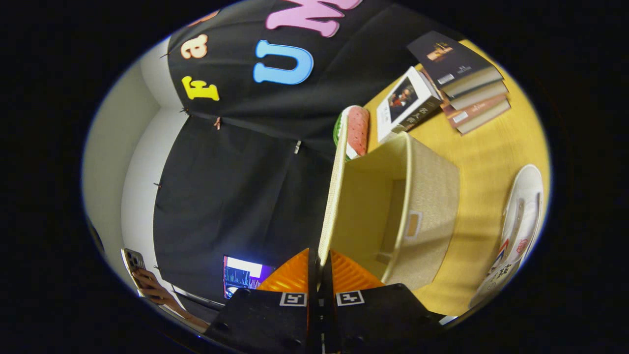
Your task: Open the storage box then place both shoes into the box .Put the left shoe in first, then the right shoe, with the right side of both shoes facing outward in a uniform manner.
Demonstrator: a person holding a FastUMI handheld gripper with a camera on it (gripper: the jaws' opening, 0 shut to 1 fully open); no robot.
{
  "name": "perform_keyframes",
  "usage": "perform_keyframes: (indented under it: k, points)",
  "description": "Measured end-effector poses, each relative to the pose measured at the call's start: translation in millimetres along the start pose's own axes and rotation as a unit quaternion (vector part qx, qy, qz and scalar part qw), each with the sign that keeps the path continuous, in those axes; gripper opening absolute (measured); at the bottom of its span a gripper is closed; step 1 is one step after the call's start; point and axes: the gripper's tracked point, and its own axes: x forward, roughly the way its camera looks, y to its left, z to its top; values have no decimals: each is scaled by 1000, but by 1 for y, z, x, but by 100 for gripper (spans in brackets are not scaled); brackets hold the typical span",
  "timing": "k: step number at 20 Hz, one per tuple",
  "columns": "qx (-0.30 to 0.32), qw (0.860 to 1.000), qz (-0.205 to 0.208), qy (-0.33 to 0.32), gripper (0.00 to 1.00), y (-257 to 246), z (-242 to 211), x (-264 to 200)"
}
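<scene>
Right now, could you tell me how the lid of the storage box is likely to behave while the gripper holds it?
The lid looks thin and woven, so probably light and slightly bendy. The gripper pinches only its edge, so it may slip. The storage box might tip if pulled.

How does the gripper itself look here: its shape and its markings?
The gripper has a black two-part body, each half carrying a square black-and-white marker. Two ribbed, wedge-shaped fingers taper forward, pinching the box lid.
</scene>
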Motion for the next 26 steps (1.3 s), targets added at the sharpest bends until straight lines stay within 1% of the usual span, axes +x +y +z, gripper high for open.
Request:
perform_keyframes:
  k: [3,8,15,17,18,20,21,22,23,24,26]
  points:
    - [-41,999,-6,1,9,32,3,20]
    - [-79,997,-6,-2,11,83,1,65]
    - [-94,996,-11,3,11,123,-14,143]
    - [-102,995,-13,7,13,132,-18,161]
    - [-109,994,-11,7,15,136,-21,174]
    - [-115,993,-8,14,29,143,-27,189]
    - [-116,993,-7,18,42,145,-30,197]
    - [-118,993,-8,23,47,146,-34,201]
    - [-121,992,-9,26,58,146,-37,206]
    - [-123,992,-11,28,63,147,-40,210]
    - [-130,991,-18,26,88,143,-42,212]
